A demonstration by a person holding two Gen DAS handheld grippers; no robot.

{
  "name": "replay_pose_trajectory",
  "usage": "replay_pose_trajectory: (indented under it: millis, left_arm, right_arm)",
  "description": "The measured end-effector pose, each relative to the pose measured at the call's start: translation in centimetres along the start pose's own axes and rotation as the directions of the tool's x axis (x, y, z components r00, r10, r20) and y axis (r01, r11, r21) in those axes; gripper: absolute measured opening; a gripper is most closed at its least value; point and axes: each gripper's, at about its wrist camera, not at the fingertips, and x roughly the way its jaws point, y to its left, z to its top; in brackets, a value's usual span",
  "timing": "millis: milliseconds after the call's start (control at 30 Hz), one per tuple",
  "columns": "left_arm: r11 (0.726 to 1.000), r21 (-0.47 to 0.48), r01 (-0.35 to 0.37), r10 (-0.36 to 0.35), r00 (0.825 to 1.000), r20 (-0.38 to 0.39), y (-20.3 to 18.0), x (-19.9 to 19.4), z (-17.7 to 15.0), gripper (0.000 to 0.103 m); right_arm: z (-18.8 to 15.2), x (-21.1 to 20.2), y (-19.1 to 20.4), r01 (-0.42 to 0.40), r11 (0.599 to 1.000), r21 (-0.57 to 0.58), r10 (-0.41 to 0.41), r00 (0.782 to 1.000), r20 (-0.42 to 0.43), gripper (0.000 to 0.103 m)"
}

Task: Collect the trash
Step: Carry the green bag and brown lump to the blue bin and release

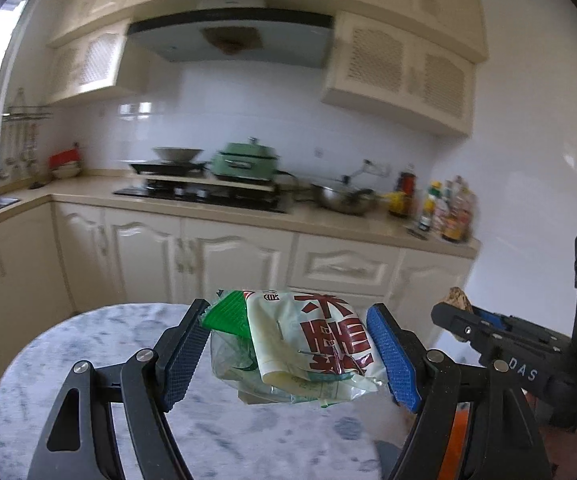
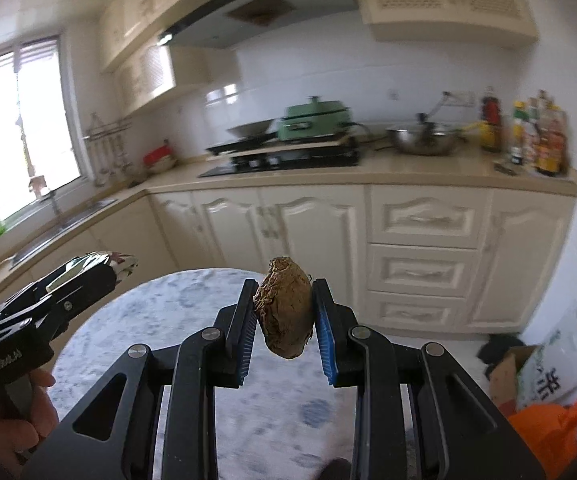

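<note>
Left gripper (image 1: 288, 354) pinches a crumpled plastic food wrapper (image 1: 300, 350), aloft over the round marble table (image 1: 88, 360). Right gripper (image 2: 284, 324) clamps a brown husk-like scrap (image 2: 284, 312), also held above the tabletop.

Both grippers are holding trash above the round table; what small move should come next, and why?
Probably swing both toward the orange bag on the floor at right. The left gripper clamps a crumpled wrapper, the right gripper a brown lump, and nothing else shows on the table.
</note>
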Motion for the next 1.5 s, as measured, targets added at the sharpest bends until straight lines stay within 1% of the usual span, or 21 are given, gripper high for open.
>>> replay_pose_trajectory:
  millis: [233,433,533,600,800,833,900,933,1000,1033,1100,1133,1167,1233,1267,1333,1367,1400,1433,1467,1500]
  left_arm:
    - [0.993,0.041,0.115,-0.111,0.99,-0.081,-5.0,3.8,-0.4,0.075]
    - [0.978,0.089,0.19,-0.17,0.966,-0.194,-9.8,8.8,-0.8,0.075]
    - [0.968,0.101,0.228,-0.193,0.941,-0.277,-12.2,11.9,-1.5,0.075]
    - [0.961,0.114,0.252,-0.2,0.919,-0.341,-14.2,14.3,-2.3,0.075]
    - [0.953,0.13,0.273,-0.183,0.864,-0.47,-17.6,20.6,-3.4,0.075]
    - [0.953,0.129,0.275,-0.177,0.848,-0.5,-18.1,21.7,-4.1,0.075]
    - [0.952,0.129,0.277,-0.167,0.826,-0.538,-19.7,24.0,-4.6,0.075]
    - [0.953,0.124,0.277,-0.161,0.808,-0.567,-20.2,25.0,-5.3,0.075]
    - [0.954,0.108,0.279,-0.159,0.78,-0.605,-21.6,27.5,-5.6,0.075]
    - [0.955,0.108,0.277,-0.154,0.771,-0.618,-22.1,29.2,-5.3,0.075]
    - [0.955,0.103,0.28,-0.147,0.741,-0.656,-22.8,31.2,-5.8,0.075]
    - [0.954,0.097,0.282,-0.146,0.725,-0.674,-23.3,34.2,-5.5,0.075]
    - [0.954,0.097,0.285,-0.144,0.715,-0.684,-23.6,34.9,-5.7,0.075]
    - [0.952,0.108,0.288,-0.133,0.702,-0.699,-24.3,37.7,-5.9,0.076]
    - [0.952,0.114,0.285,-0.124,0.698,-0.705,-24.6,38.5,-6.1,0.077]
    - [0.947,0.127,0.294,-0.114,0.68,-0.725,-24.8,39.5,-6.8,0.077]
    - [0.945,0.136,0.296,-0.104,0.669,-0.736,-25.2,40.1,-7.0,0.078]
    - [0.944,0.148,0.294,-0.091,0.664,-0.742,-25.5,40.6,-7.2,0.083]
    - [0.944,0.156,0.289,-0.08,0.664,-0.743,-25.7,41.0,-7.5,0.086]
    - [0.946,0.165,0.278,-0.068,0.67,-0.74,-25.9,41.3,-7.6,0.091]
    - [0.948,0.17,0.27,-0.061,0.676,-0.734,-26.1,41.3,-7.6,0.093]
  right_arm:
    - [-1.8,-2.5,-7.6,0.133,0.987,0.09,-0.131,0.991,-0.026,0.028]
    - [-5.4,-2.7,-15.0,0.244,0.953,0.18,-0.226,0.967,-0.114,0.027]
    - [-7.5,-2.1,-18.1,0.278,0.934,0.224,-0.244,0.955,-0.169,0.028]
    - [-8.8,-1.2,-20.1,0.29,0.923,0.254,-0.241,0.948,-0.206,0.028]
    - [-13.3,1.4,-24.6,0.322,0.888,0.329,-0.223,0.926,-0.305,0.028]
    - [-14.0,1.9,-25.4,0.328,0.88,0.343,-0.219,0.922,-0.32,0.028]
    - [-15.0,2.5,-26.4,0.332,0.87,0.364,-0.208,0.917,-0.34,0.028]
    - [-15.6,2.9,-27.1,0.338,0.864,0.374,-0.204,0.913,-0.353,0.028]
    - [-16.4,3.6,-28.2,0.351,0.854,0.384,-0.203,0.904,-0.376,0.028]
    - [-16.9,3.9,-28.8,0.352,0.849,0.394,-0.196,0.902,-0.384,0.028]
    - [-17.5,4.5,-29.6,0.357,0.841,0.406,-0.188,0.897,-0.4,0.028]
    - [-17.9,4.8,-29.9,0.358,0.837,0.414,-0.182,0.895,-0.406,0.028]
    - [-18.3,5.0,-30.3,0.359,0.833,0.421,-0.177,0.894,-0.412,0.028]
    - [-19.0,5.5,-31.0,0.364,0.826,0.431,-0.167,0.888,-0.428,0.029]
    - [-19.4,5.8,-31.3,0.367,0.823,0.434,-0.164,0.884,-0.437,0.029]
    - [-20.0,6.2,-31.8,0.368,0.815,0.447,-0.153,0.881,-0.447,0.03]
    - [-20.3,6.4,-32.0,0.371,0.811,0.452,-0.149,0.879,-0.454,0.03]
    - [-20.7,6.5,-32.2,0.375,0.807,0.456,-0.148,0.876,-0.459,0.03]
    - [-21.0,6.6,-32.5,0.378,0.801,0.464,-0.146,0.875,-0.461,0.032]
    - [-21.2,6.7,-32.6,0.378,0.797,0.472,-0.141,0.875,-0.463,0.034]
    - [-21.5,6.8,-32.9,0.378,0.793,0.478,-0.135,0.874,-0.467,0.042]
